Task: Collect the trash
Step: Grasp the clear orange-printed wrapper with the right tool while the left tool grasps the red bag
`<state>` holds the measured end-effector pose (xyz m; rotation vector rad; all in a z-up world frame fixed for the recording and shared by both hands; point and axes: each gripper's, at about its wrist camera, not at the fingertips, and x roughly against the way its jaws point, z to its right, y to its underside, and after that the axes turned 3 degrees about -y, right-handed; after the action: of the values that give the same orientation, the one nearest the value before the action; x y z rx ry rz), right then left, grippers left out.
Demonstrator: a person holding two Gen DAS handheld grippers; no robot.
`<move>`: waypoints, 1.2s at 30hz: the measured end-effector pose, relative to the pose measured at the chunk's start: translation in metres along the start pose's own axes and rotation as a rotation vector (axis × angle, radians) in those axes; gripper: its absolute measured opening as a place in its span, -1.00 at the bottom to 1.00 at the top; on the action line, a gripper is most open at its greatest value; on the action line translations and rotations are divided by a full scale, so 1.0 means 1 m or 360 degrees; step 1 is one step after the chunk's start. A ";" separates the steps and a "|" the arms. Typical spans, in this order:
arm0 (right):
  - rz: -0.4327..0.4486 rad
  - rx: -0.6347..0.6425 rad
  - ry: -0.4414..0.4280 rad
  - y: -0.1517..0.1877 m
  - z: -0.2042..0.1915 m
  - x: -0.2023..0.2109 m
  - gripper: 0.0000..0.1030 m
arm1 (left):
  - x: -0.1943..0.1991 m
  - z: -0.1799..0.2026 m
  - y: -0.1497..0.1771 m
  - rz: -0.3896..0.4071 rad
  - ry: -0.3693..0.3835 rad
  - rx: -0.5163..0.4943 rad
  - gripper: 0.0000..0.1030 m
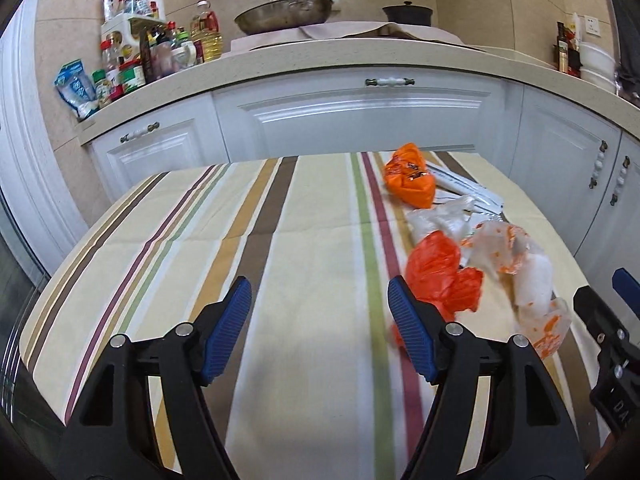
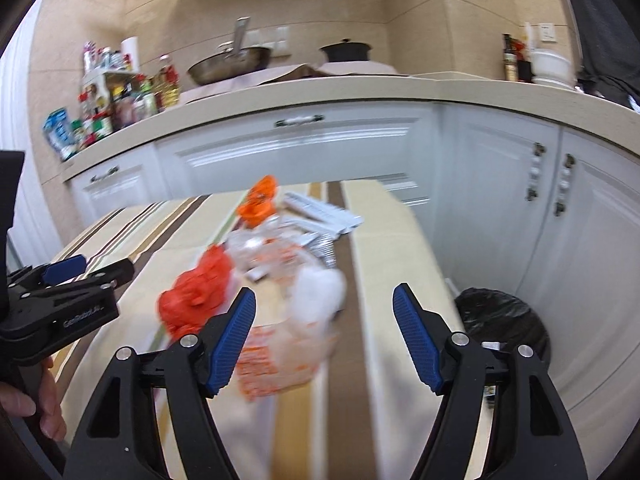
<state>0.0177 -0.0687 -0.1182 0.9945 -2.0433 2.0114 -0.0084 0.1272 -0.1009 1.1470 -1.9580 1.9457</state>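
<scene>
Trash lies on the right half of a striped tablecloth (image 1: 304,216): a crumpled orange plastic bag (image 1: 440,272), a clear bag with orange print (image 1: 516,264), an orange snack packet (image 1: 408,176) farther back, and white flat wrappers (image 1: 464,186). My left gripper (image 1: 320,312) is open over bare cloth, its right finger just left of the orange bag. My right gripper (image 2: 324,316) is open above the clear printed bag (image 2: 280,352), with nothing gripped. The orange bag (image 2: 196,296) lies left of its left finger. The left gripper (image 2: 68,280) shows at the left edge of the right wrist view.
A bin lined with a black bag (image 2: 500,320) stands on the floor right of the table. White cabinets (image 1: 360,120) and a counter with bottles (image 1: 132,60), a pan (image 1: 284,12) and a pot (image 1: 408,12) lie behind. A hand (image 2: 28,400) holds the left gripper's handle.
</scene>
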 end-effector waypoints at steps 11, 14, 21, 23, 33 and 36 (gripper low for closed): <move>-0.0134 0.0129 0.0082 0.014 -0.033 -0.018 0.46 | -0.009 -0.013 0.010 -0.0027 0.0065 0.0027 0.35; -0.0150 0.0122 0.0116 0.014 -0.029 -0.017 0.46 | -0.012 -0.008 0.012 -0.0041 0.0098 0.0024 0.35; -0.0251 0.0040 0.0059 0.021 -0.015 -0.020 -0.18 | -0.013 0.009 0.017 -0.0047 0.0164 -0.0017 0.35; -0.0246 0.0023 0.0027 0.022 -0.012 -0.017 -0.25 | -0.013 0.013 0.017 -0.0051 0.0178 -0.0025 0.36; -0.0166 0.0037 0.0043 0.018 0.004 0.005 -0.27 | -0.013 0.043 0.016 -0.0009 0.0215 -0.0085 0.61; -0.0123 0.0046 0.0088 0.016 0.013 0.011 -0.27 | -0.020 0.053 0.015 -0.0022 0.0200 -0.0109 0.61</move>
<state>0.0055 -0.0859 -0.1276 0.9953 -1.9231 2.0120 0.0179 0.0849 -0.1329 0.9932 -1.9309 1.8796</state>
